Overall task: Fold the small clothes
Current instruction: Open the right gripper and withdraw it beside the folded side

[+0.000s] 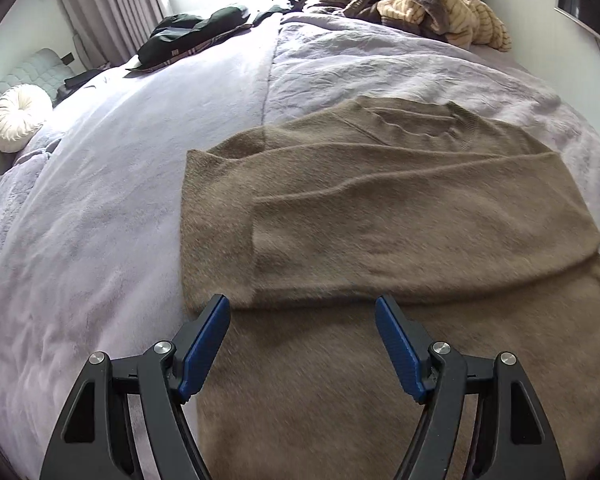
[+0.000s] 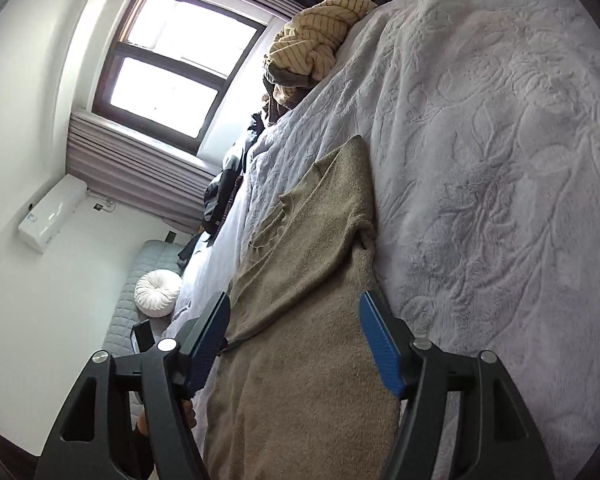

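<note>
A brown knit sweater [image 1: 400,220] lies flat on the lilac bedspread [image 1: 120,200], neck at the far end, one sleeve folded across its body. My left gripper [image 1: 302,312] is open, just above the sweater's lower left part, empty. In the right wrist view, tilted sideways, the same sweater [image 2: 312,280] runs up the middle. My right gripper [image 2: 294,312] is open over its near part, holding nothing.
A heap of yellow striped and dark clothes [image 1: 432,4] lies at the bed's far end, also in the right wrist view [image 2: 316,48]. Dark garments [image 1: 196,32] lie at far left. A round white cushion [image 1: 18,116] sits by the grey headboard. A window [image 2: 172,64] is beyond.
</note>
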Tool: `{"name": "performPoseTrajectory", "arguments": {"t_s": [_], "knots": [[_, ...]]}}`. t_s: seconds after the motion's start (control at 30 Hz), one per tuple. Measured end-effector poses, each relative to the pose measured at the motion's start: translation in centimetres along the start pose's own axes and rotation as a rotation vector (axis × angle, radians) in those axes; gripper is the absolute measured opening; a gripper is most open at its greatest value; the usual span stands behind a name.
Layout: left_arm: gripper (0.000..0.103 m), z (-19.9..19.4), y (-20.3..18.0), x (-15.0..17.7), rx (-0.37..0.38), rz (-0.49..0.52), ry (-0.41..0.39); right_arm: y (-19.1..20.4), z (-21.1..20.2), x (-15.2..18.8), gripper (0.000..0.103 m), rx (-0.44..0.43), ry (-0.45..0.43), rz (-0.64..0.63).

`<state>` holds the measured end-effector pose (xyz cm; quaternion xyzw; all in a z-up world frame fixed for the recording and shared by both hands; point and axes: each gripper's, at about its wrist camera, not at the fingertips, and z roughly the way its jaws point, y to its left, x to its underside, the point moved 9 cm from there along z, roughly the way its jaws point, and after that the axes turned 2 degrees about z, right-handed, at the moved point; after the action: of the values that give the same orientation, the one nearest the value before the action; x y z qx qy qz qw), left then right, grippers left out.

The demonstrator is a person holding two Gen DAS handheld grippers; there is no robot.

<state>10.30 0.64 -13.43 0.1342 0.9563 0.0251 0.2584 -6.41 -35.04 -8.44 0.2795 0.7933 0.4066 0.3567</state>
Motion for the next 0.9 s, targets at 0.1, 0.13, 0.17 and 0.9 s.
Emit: {"name": "performPoseTrajectory", "arguments": {"t_s": [0.1,0.13,0.17,0.9], "knots": [[0.076,-0.2,-0.7,0.7,0.016,0.005,0.017,0.6,-0.3,0.3,0.080,0.002,0.001,-0.009],[0.085,-0.4,-1.0,0.8,0.020,0.010,0.015,0.5,-0.5,0.3,0.080,0.001,0.000,-0.010],[0.097,-0.5,-1.2,0.9,0.018,0.014,0.013,0.7,-0.7,0.4,0.080,0.001,-0.002,-0.013],[0.103,-4.8,-4.0,2.8,0.073,0.052,0.002,4.3,-2.3,1.0,0.103,-0.030,-0.025,-0.092]]}}
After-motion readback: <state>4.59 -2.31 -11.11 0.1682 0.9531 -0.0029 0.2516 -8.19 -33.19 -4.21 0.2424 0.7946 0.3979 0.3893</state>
